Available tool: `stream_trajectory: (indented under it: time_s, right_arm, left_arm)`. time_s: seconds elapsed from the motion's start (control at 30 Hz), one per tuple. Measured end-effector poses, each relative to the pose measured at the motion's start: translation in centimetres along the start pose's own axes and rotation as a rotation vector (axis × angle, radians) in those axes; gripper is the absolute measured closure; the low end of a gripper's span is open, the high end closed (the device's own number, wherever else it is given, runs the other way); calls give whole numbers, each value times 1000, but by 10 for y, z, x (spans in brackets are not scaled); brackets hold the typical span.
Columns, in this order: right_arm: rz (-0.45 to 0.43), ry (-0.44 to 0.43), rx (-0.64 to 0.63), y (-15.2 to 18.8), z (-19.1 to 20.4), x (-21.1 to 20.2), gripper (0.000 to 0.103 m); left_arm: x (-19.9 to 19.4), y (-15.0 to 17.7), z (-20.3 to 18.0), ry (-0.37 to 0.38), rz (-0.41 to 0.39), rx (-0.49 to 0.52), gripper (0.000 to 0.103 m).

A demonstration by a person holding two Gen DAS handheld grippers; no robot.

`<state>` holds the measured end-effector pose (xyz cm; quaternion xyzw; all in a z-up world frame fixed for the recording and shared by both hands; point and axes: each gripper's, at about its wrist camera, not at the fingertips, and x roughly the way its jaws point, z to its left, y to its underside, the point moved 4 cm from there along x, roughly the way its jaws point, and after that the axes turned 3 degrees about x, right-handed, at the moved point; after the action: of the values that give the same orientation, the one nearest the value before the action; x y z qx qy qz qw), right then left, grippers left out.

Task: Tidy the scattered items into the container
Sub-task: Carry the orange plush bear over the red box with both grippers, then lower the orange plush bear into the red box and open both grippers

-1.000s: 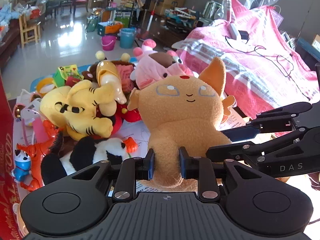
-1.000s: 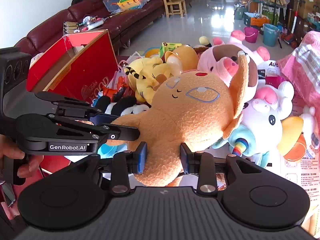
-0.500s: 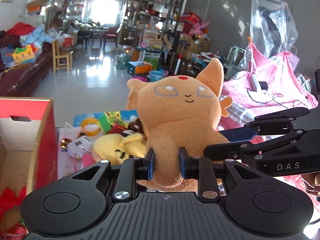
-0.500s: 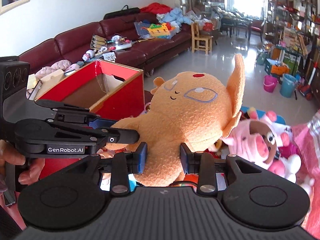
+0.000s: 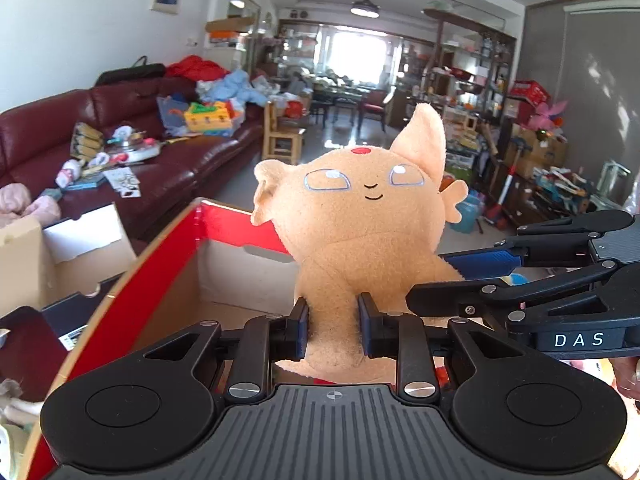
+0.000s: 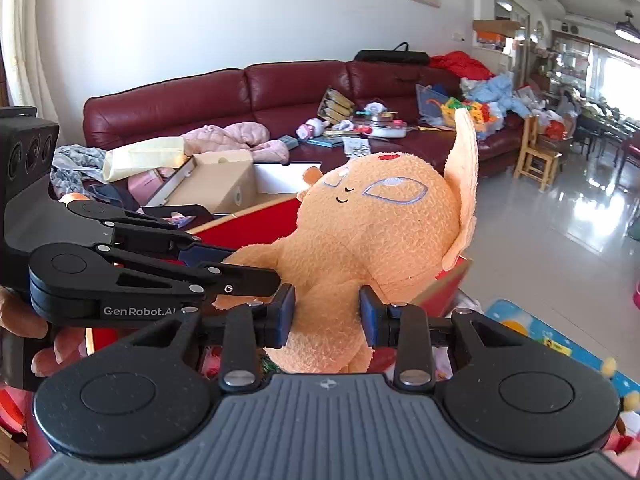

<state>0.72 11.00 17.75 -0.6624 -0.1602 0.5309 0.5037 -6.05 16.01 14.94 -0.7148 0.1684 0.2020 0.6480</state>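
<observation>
Orange plush toy now over red box

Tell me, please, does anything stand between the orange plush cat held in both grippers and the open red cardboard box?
Nothing visible does. The orange plush cat, clamped by the left gripper and right gripper, hangs above the red cardboard box, whose top is open.
</observation>
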Motion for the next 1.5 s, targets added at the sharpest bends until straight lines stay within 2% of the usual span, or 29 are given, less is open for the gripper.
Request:
stream_trajectory:
  time_s: [0.2, 0.47, 0.53, 0.57, 0.6, 0.63, 0.67, 0.7, 0.77, 0.83, 0.97, 1.1, 1.5]
  right_arm:
    - [46, -60, 4, -13, 15, 50, 64]
    - [133, -114, 36, -6, 24, 97, 64]
    - [134, -111, 63, -6, 22, 109, 60]
    - [126, -104, 82, -6, 19, 115, 57]
    - [114, -86, 99, -7, 14, 122, 54]
    - [104, -65, 106, -6, 8, 129, 41]
    - [126, -26, 123, -2, 0, 139, 30]
    - [160, 3, 156, 4, -9, 145, 21]
    - [200, -19, 207, 17, -19, 150, 24]
    - [228, -6, 194, 26, -21, 151, 23]
    - [264, -23, 177, 32, -16, 153, 23]
    - [294, -47, 123, 35, -2, 156, 21]
    - [317, -60, 97, 38, 6, 154, 19]
  left_arm:
    - [12, -1, 56, -71, 47, -53, 80]
    - [42, 17, 100, -117, 143, -100, 80]
    - [54, 18, 107, -124, 158, -99, 79]
    - [63, 19, 110, -125, 172, -96, 76]
    - [77, 22, 113, -124, 203, -79, 65]
    - [89, 26, 117, -141, 243, -81, 58]
    - [101, 34, 124, -171, 299, -111, 42]
    - [108, 39, 128, -191, 338, -132, 34]
    - [115, 51, 130, -169, 365, -137, 29]
    - [117, 58, 131, -165, 385, -137, 20]
    - [121, 71, 137, -164, 428, -154, 18]
    - [124, 80, 142, -177, 474, -173, 12]
    - [123, 93, 138, -194, 524, -149, 5]
